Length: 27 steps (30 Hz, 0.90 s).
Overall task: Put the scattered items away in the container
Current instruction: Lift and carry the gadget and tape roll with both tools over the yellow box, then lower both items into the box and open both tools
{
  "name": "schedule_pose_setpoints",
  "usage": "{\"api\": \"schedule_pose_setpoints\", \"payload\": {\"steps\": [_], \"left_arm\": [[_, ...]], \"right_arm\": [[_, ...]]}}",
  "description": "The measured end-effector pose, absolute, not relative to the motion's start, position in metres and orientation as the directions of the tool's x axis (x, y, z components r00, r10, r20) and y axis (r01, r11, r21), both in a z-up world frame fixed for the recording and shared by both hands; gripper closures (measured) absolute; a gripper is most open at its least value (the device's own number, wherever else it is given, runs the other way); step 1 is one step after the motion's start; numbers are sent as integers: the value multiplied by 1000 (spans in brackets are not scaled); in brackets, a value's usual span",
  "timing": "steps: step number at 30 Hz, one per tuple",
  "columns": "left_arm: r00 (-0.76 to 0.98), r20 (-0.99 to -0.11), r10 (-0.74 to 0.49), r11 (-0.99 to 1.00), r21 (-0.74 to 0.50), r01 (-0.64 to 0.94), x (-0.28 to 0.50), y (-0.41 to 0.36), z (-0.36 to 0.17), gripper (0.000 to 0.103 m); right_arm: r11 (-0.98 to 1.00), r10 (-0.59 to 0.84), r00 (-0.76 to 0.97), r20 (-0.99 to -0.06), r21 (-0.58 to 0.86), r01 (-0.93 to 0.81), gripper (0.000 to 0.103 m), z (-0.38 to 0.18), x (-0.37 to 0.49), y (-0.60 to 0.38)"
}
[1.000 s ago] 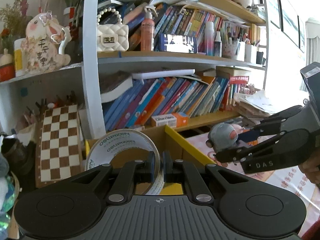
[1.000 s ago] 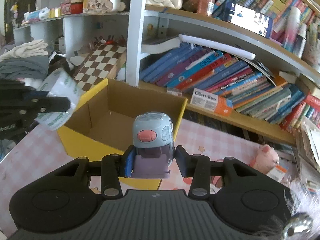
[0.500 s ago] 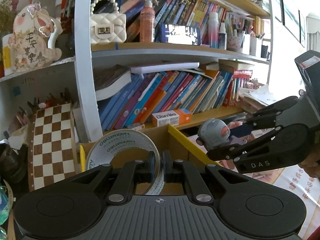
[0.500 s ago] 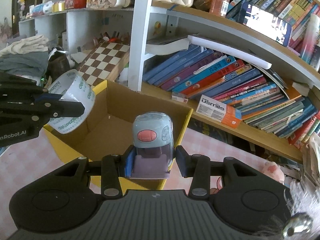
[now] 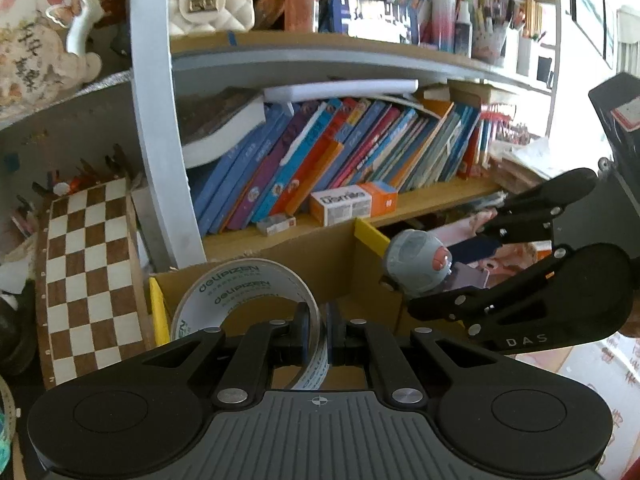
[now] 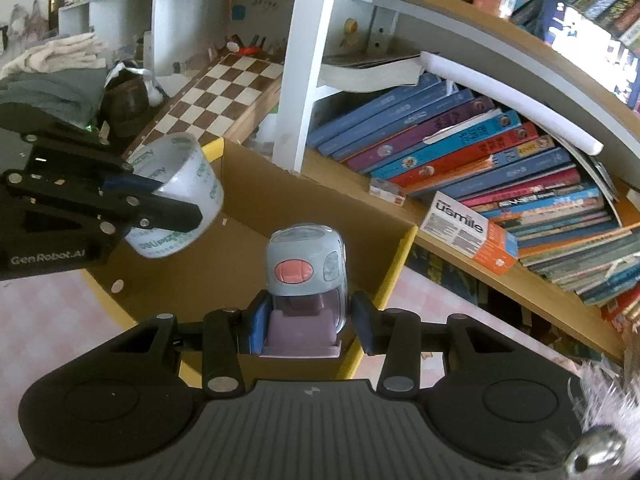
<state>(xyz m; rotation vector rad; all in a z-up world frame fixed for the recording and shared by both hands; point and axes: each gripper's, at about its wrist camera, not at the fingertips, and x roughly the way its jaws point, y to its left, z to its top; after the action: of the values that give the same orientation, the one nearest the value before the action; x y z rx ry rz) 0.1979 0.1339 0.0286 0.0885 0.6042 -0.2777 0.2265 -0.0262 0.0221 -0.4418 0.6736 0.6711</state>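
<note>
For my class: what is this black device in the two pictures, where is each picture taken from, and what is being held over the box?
No robot here: a person holds one pair of black tongs in each hand, each carrying a forward-looking camera. The left camera shows the left tongs pinching the wall of a tape roll. The right camera shows the right tongs gripping a small grey toy robot. Each view also catches the other tongs from the side. Both items hang over an open cardboard box with yellow edges, which stands on a pink checked cloth before a bookshelf.
</note>
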Motion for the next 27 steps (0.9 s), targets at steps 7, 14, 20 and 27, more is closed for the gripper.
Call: {"api": "schedule_pose_setpoints", "payload": {"steps": [7, 14, 20, 27], "left_arm": [[738, -631, -239, 951, 0, 308, 223, 132, 11, 96], [684, -688, -240, 946, -9, 323, 239, 129, -8, 96], [642, -730, -234, 947, -20, 322, 250, 131, -22, 96], [602, -766, -225, 943, -16, 332, 256, 129, -36, 96]], "right_arm": [[690, 413, 563, -716, -158, -707, 63, 9, 248, -14], [642, 402, 493, -772, -146, -752, 63, -10, 264, -2], [590, 391, 445, -805, -152, -793, 62, -24, 274, 9], [555, 372, 423, -826, -167, -815, 62, -33, 283, 18]]}}
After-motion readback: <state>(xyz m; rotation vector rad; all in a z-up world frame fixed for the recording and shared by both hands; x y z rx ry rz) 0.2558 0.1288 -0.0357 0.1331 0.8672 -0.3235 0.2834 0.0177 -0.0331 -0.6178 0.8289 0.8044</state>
